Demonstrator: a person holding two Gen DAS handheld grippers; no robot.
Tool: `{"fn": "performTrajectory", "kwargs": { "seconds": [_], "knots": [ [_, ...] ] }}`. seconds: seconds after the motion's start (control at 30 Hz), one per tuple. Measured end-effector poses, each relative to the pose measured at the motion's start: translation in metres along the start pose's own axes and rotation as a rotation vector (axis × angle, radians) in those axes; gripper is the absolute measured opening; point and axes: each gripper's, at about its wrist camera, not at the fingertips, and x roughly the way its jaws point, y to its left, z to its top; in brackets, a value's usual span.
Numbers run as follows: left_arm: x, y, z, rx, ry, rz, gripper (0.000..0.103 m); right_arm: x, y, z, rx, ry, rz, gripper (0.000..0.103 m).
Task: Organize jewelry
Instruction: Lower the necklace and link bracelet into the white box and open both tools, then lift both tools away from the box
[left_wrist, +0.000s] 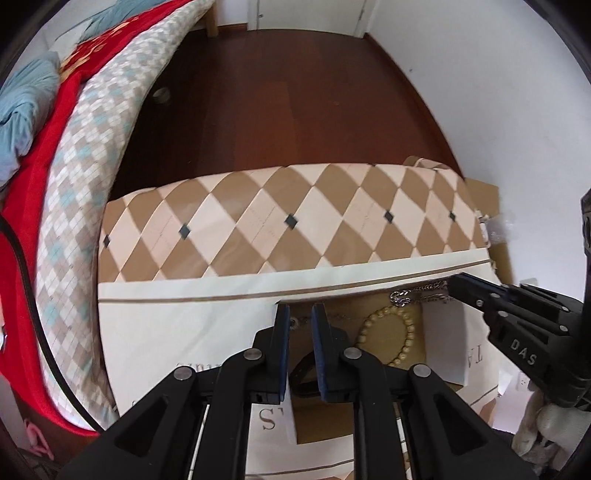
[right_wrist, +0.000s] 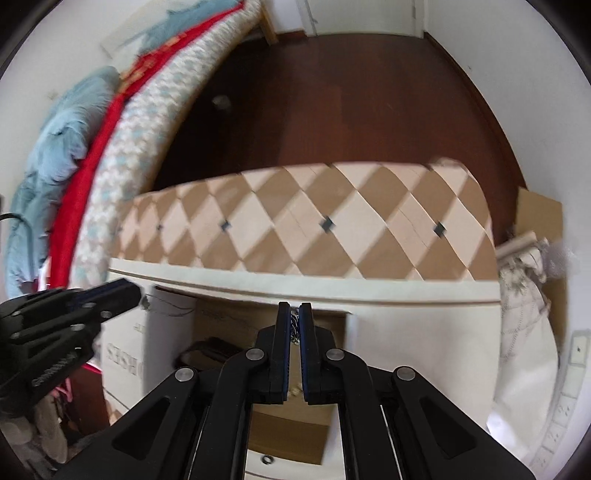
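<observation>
A cream jewelry box (left_wrist: 184, 317) with brown compartments stands open, its diamond-patterned lid (left_wrist: 280, 218) upright behind. A pearl bracelet (left_wrist: 388, 332) lies in a compartment, and a dark strap (left_wrist: 303, 373) lies below it. My left gripper (left_wrist: 300, 312) hovers over the box with a narrow gap between its fingers, gripping nothing I can see. My right gripper (right_wrist: 294, 312) is shut on a silver chain (right_wrist: 294, 326). In the left wrist view the right gripper (left_wrist: 458, 284) holds that chain (left_wrist: 417, 293) over the box's back edge. The left gripper (right_wrist: 133, 291) shows at the left in the right wrist view.
A bed with a checked quilt (left_wrist: 92, 177) and red blanket (left_wrist: 37, 173) runs along the left. Dark wood floor (left_wrist: 280, 103) lies beyond the box. A white wall (left_wrist: 517, 110) is on the right, with cardboard (right_wrist: 539, 214) and patterned cloth (right_wrist: 524, 295) beside the box.
</observation>
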Motion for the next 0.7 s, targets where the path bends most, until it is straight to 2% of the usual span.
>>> {"fn": "performTrajectory", "kwargs": {
  "seconds": [0.07, 0.1, 0.13, 0.17, 0.23, 0.27, 0.3, 0.33, 0.37, 0.4, 0.5, 0.53, 0.7],
  "knots": [
    [-0.002, -0.001, -0.001, 0.0, -0.004, 0.017, 0.027, -0.003, -0.004, -0.001, 0.011, -0.009, -0.01, 0.027],
    [-0.004, -0.002, -0.002, 0.003, -0.014, 0.032, 0.035, -0.008, -0.005, -0.002, 0.009, -0.022, -0.016, 0.041],
    [-0.007, -0.003, -0.002, 0.005, -0.027, 0.038, 0.052, -0.011, -0.006, -0.003, 0.009, -0.033, -0.02, 0.05],
    [-0.012, -0.003, -0.004, 0.002, -0.051, 0.041, 0.065, -0.016, -0.006, -0.004, 0.007, -0.044, -0.03, 0.052],
    [-0.021, -0.002, -0.007, -0.01, -0.09, 0.061, 0.072, -0.024, -0.004, -0.009, -0.01, -0.063, -0.061, 0.053],
    [-0.024, 0.0, -0.009, -0.013, -0.1, 0.078, 0.072, -0.027, -0.004, -0.013, -0.017, -0.071, -0.083, 0.058],
    [-0.027, 0.001, -0.013, -0.017, -0.108, 0.122, 0.073, -0.03, -0.004, -0.018, -0.022, -0.075, -0.102, 0.069],
    [-0.029, 0.002, -0.016, -0.022, -0.117, 0.149, 0.078, -0.031, -0.004, -0.023, -0.024, -0.074, -0.12, 0.084],
    [-0.031, 0.003, -0.022, -0.029, -0.132, 0.172, 0.09, -0.032, -0.004, -0.028, -0.029, -0.073, -0.135, 0.089],
    [-0.031, 0.004, -0.029, -0.029, -0.139, 0.186, 0.095, -0.031, -0.004, -0.036, -0.035, -0.074, -0.16, 0.096],
    [-0.028, 0.004, -0.05, -0.021, -0.153, 0.221, 0.098, -0.026, -0.003, -0.057, -0.049, -0.07, -0.211, 0.101],
    [-0.026, 0.005, -0.056, -0.022, -0.151, 0.229, 0.102, -0.024, -0.003, -0.064, -0.049, -0.064, -0.211, 0.101],
    [-0.018, 0.01, -0.08, -0.047, -0.143, 0.215, 0.103, -0.019, 0.002, -0.091, -0.052, -0.061, -0.216, 0.103]
  ]
}}
